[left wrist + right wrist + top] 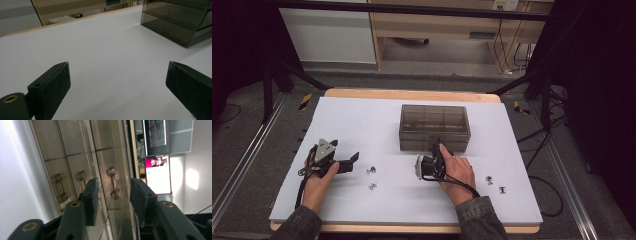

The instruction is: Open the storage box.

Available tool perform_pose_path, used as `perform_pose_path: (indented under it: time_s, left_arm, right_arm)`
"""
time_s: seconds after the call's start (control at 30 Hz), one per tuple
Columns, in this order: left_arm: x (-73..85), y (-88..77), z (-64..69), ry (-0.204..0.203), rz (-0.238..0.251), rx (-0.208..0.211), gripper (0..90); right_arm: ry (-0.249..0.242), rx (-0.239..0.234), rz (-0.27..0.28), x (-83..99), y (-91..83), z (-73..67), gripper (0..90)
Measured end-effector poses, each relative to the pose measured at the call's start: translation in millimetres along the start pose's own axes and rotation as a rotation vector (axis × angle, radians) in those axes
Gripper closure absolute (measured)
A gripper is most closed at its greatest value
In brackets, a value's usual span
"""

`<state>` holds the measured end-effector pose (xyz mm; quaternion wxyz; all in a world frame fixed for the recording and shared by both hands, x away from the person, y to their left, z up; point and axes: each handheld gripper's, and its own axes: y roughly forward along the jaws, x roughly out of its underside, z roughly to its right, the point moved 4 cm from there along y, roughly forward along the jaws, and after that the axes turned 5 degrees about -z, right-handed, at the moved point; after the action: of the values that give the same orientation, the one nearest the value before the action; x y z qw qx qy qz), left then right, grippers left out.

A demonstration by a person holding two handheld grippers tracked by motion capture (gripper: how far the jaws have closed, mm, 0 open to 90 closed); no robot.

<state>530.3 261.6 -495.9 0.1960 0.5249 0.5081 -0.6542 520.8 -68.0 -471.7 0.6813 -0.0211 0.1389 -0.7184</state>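
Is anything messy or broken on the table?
Nothing looks broken. The small silver metal parts lie loose on the white table, not inside the smoky clear plastic drawer box: two near the left gripper, at and, two more at the right, and. The box stands straight.

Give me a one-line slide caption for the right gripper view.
Right tool, turned sideways, brackets a drawer handle on the smoky clear drawer box, pads not yet touching it.

The table (362,120) has a white top. A smoky drawer box (434,127) sits at 12 o'clock. Small metal parts (372,170) lie at 7 and 4 o'clock (495,184).
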Motion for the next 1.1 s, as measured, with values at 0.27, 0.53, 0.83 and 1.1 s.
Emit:
perform_pose_path:
  time_s: [0.27, 0.53, 0.83, 1.1]
  left_arm:
    - [-0.1, 1.0, 0.2, 0.005, -0.014, 0.003, 5.6]
    - [-0.2, 2.0, 0.6, 0.011, -0.022, 0.009, 5.8]
    - [-0.2, 1.9, 0.8, 0.012, -0.021, 0.015, 6.2]
    - [-0.3, 1.6, 1.3, 0.018, -0.019, 0.016, 6.3]
  right_arm:
    - [-0.034, -0.011, -0.003, -3.7, 2.8, -4.1, 71.6]
    - [-0.084, 0.022, 0.010, -9.6, 5.1, -7.4, 74.5]
    - [-0.114, 0.041, -0.009, -7.6, 10.1, -6.9, 76.6]
    - [-0.122, 0.061, -0.001, -8.0, 11.5, -6.6, 80.7]
